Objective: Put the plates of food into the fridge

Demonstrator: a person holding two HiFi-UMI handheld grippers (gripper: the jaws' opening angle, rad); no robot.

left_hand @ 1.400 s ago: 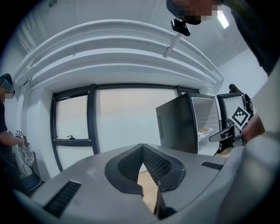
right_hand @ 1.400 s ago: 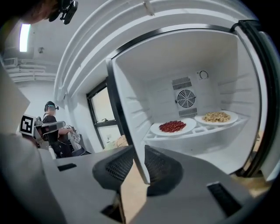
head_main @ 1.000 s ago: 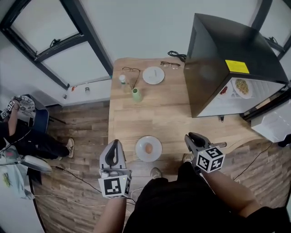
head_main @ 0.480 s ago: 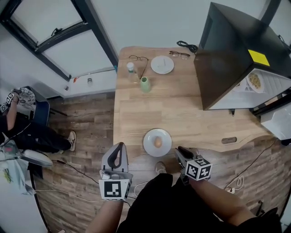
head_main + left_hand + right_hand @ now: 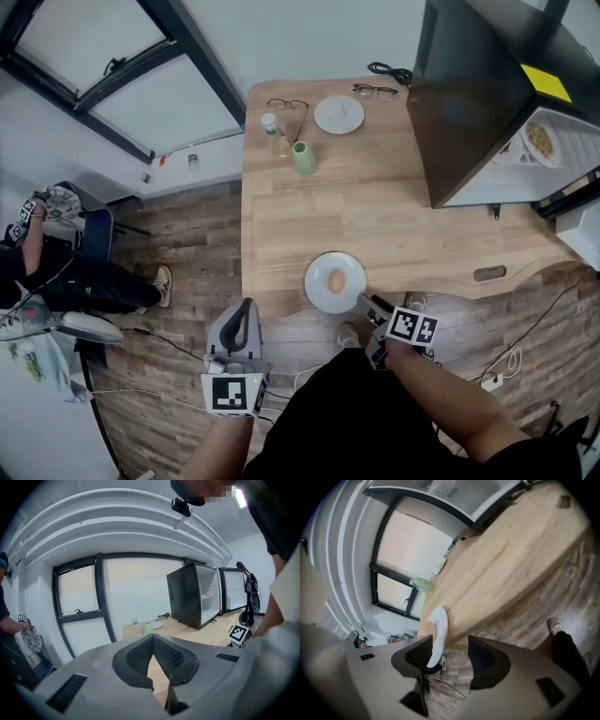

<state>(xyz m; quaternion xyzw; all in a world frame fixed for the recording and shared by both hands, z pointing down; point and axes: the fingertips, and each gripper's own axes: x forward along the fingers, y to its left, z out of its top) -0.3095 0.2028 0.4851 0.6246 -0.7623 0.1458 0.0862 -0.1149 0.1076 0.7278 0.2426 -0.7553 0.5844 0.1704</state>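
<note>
With the fridge point(image 5: 487, 103) standing open on the right end of the surface point(image 5: 375, 206) to receive it, the white plate point(image 5: 314, 281) carrying one brown, egg-like lump point(image 5: 335, 280) waits at the near edge, so my right tool point(image 5: 367, 302), whose jaws have just opened, straddles the rim without pressing, while my left tool point(image 5: 246, 309) hangs closed and empty beyond that edge.

Plank floor point(image 5: 187, 234) spreads under the left tongs point(image 5: 246, 305) and right tongs point(image 5: 367, 302), and the light wooden worktop point(image 5: 375, 216) stretches away ahead of them. Beyond the left tongs, dark-framed windows point(image 5: 103, 66) sit in a white wall point(image 5: 309, 37), pale daylight glowing through.
</note>
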